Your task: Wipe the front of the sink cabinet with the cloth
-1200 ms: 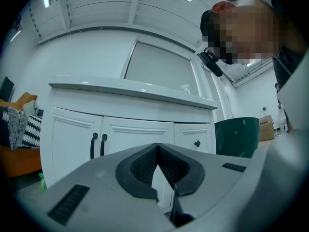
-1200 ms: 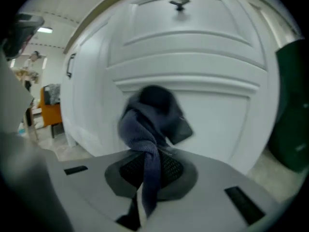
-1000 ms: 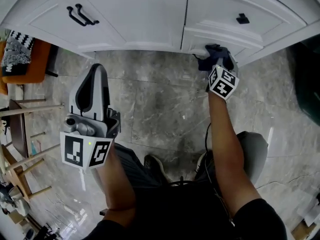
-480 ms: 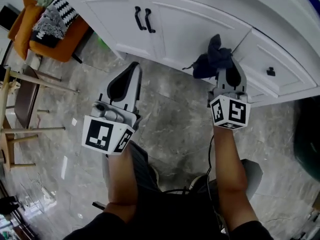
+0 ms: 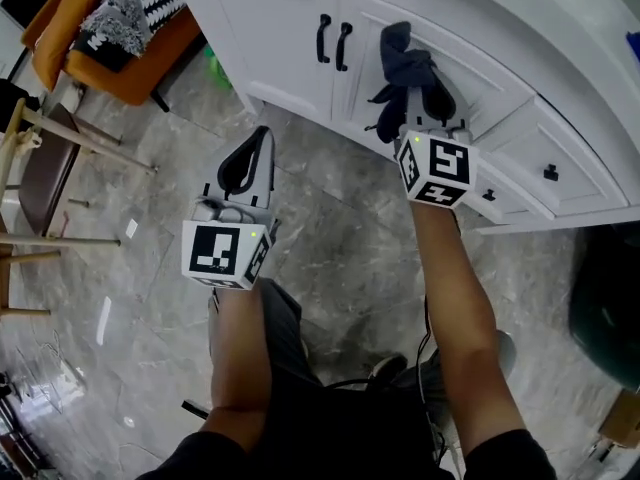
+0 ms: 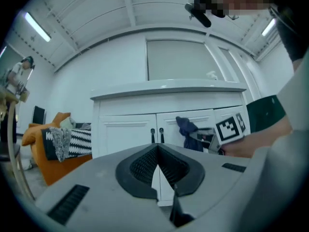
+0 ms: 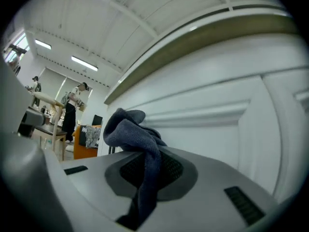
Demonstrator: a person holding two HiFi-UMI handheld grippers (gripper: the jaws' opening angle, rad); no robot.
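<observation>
The white sink cabinet [image 5: 285,28] runs along the top of the head view, with two black door handles [image 5: 333,42]. A dark blue cloth [image 5: 398,63] is bunched against the door to the right of the handles, and my right gripper [image 5: 418,93] is shut on it. In the right gripper view the cloth [image 7: 137,139] hangs out of my right gripper [image 7: 152,163], close to the door panel [image 7: 207,110]. My left gripper [image 5: 248,158] is shut on nothing, held over the floor, short of the cabinet. The left gripper view shows the cabinet [image 6: 125,129] and the cloth [image 6: 188,129] ahead.
An orange chair with a black-and-white cushion [image 5: 100,23] stands left of the cabinet. Wooden furniture legs [image 5: 60,138] line the left edge. A drawer with a black knob [image 5: 550,173] sits to the right. A dark green object [image 5: 610,318] is at the right edge. Grey marble floor [image 5: 330,228] lies below.
My right gripper has carried the cloth from the cabinet's lower edge up and left onto the door by the handles. The left gripper stayed off the cabinet.
</observation>
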